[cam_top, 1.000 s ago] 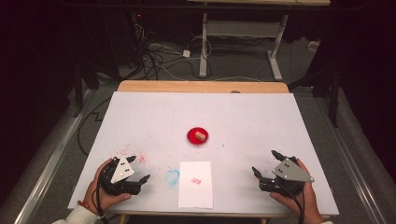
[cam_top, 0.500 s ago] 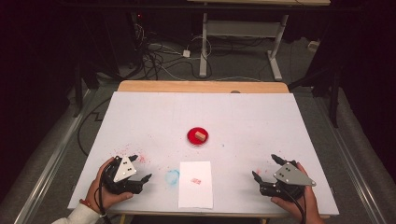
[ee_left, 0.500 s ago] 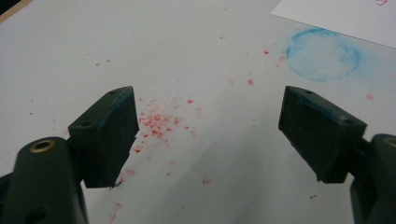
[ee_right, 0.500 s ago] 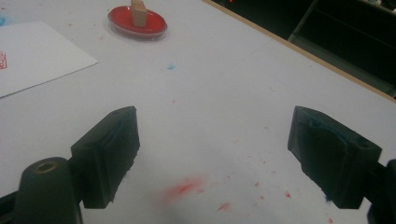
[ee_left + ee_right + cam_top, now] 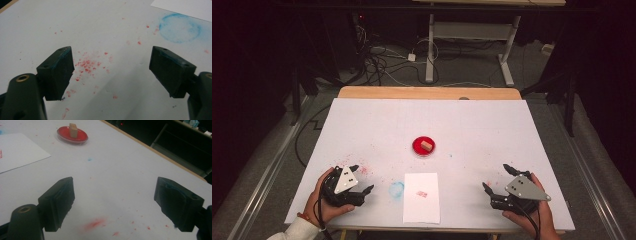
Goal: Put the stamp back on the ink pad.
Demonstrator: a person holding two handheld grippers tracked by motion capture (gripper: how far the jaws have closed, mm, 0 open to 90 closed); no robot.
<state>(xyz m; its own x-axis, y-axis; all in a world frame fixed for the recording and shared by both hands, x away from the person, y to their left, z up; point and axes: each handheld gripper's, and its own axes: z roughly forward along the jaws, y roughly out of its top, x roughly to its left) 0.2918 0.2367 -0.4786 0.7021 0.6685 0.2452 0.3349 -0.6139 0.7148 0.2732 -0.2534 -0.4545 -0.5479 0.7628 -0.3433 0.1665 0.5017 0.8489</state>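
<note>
A small wooden block (image 5: 427, 145) stands in a red dish (image 5: 418, 148) at the table's middle. A white paper sheet (image 5: 421, 205) with a small red mark (image 5: 422, 193) lies near the front edge. My left gripper (image 5: 364, 177) rests at the front left, open and holding nothing, left of the sheet. My right gripper (image 5: 495, 176) rests at the front right, open as well. The left gripper view has the open left gripper (image 5: 111, 67) over red specks (image 5: 86, 65). The right gripper view has the open right gripper (image 5: 115, 195) over bare table, with the dish (image 5: 80, 138) and block (image 5: 73, 130) farther off.
A blue ring stain (image 5: 396, 189) marks the white table top (image 5: 492, 125) between the left gripper and the sheet. Red smears (image 5: 95, 223) dot the surface near both grippers. A wooden strip (image 5: 427, 93) runs along the far edge, with cables and a desk frame on the floor beyond.
Both hands have shifted only slightly; the right gripper has drifted a little toward the near edge. The jaws of both stay open.
</note>
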